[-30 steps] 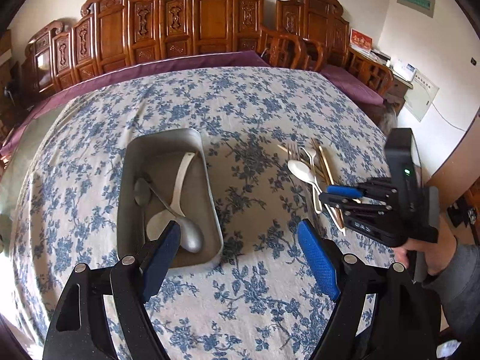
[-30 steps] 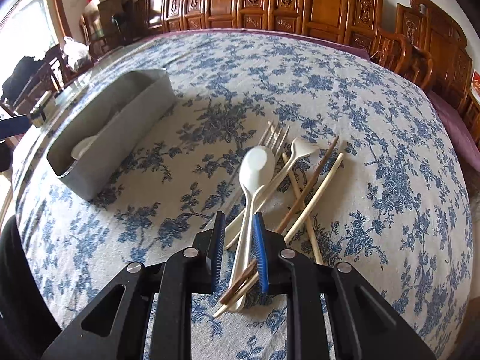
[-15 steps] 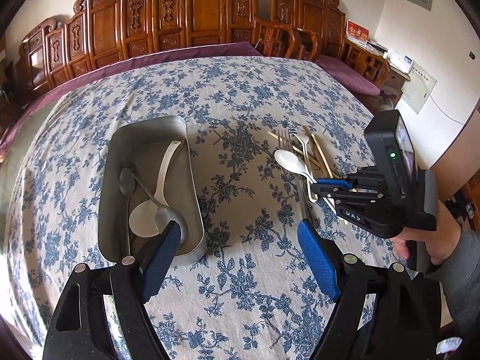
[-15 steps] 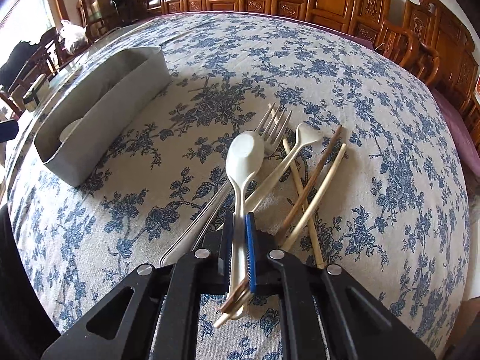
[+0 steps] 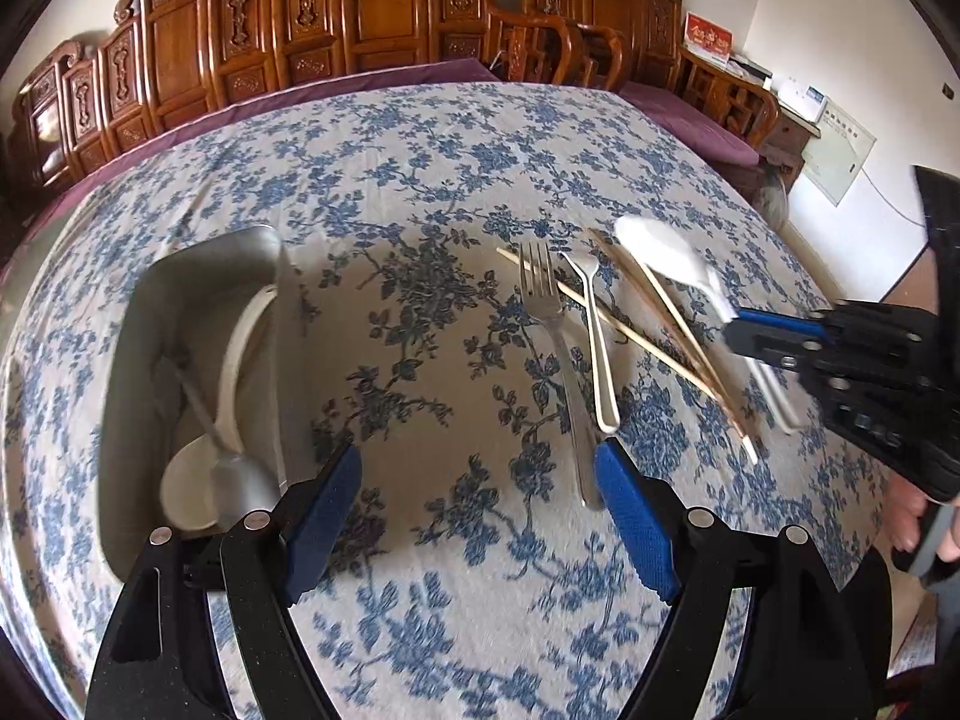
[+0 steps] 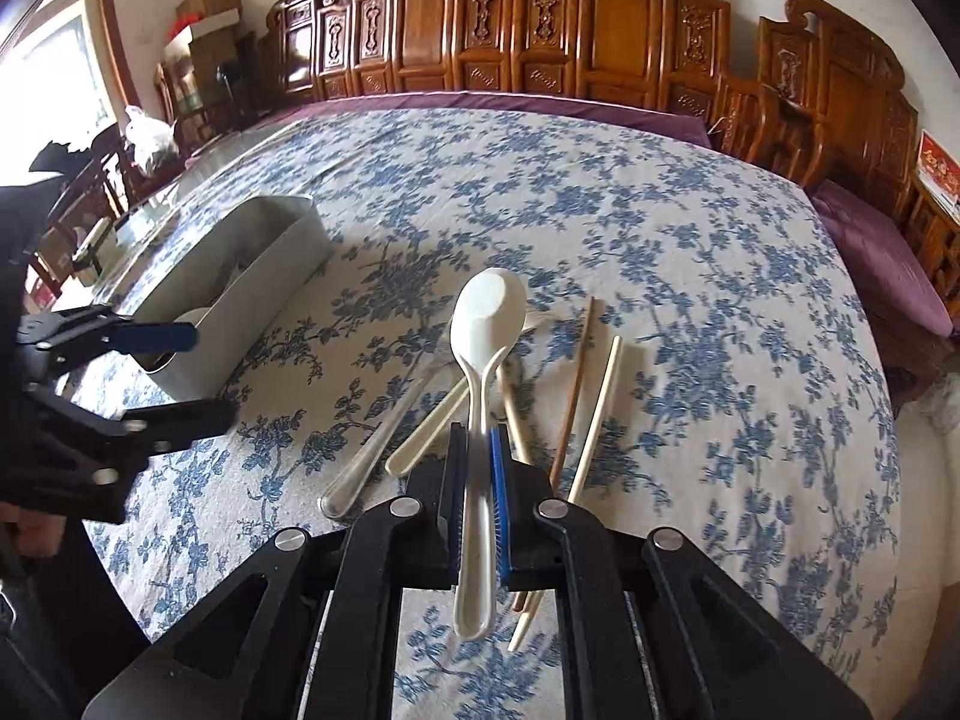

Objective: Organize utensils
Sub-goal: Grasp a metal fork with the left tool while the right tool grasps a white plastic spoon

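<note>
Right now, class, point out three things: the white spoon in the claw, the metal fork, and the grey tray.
white spoon (image 6: 487,312): right wrist view, on its bowl.
metal fork (image 5: 539,282): left wrist view, on the head just below the tines.
grey tray (image 6: 273,285): right wrist view, on its near outer wall.

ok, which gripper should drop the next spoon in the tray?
Right. The right gripper is already shut on the white spoon, lifted off the pile. The left gripper is open and empty, nearer the tray, so it could likely take the fork next.
</note>
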Action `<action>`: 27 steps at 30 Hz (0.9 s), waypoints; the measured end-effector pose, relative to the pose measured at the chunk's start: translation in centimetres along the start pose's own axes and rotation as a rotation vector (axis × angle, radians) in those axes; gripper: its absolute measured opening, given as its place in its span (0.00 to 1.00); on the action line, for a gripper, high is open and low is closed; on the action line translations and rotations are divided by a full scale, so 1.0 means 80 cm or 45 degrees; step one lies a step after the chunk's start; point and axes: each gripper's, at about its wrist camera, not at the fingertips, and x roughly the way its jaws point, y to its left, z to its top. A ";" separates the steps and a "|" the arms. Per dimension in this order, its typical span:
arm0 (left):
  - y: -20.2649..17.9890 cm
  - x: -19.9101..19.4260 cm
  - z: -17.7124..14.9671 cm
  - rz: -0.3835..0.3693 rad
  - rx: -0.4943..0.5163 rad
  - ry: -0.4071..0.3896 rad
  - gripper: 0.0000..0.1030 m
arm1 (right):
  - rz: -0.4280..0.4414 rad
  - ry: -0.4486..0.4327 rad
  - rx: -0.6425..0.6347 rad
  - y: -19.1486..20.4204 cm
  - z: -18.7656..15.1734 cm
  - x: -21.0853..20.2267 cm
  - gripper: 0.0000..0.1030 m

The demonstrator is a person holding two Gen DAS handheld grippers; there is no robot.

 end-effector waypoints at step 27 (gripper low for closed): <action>-0.049 0.116 0.054 -0.043 -0.004 0.099 0.27 | 0.008 -0.013 0.117 -0.055 -0.020 -0.006 0.09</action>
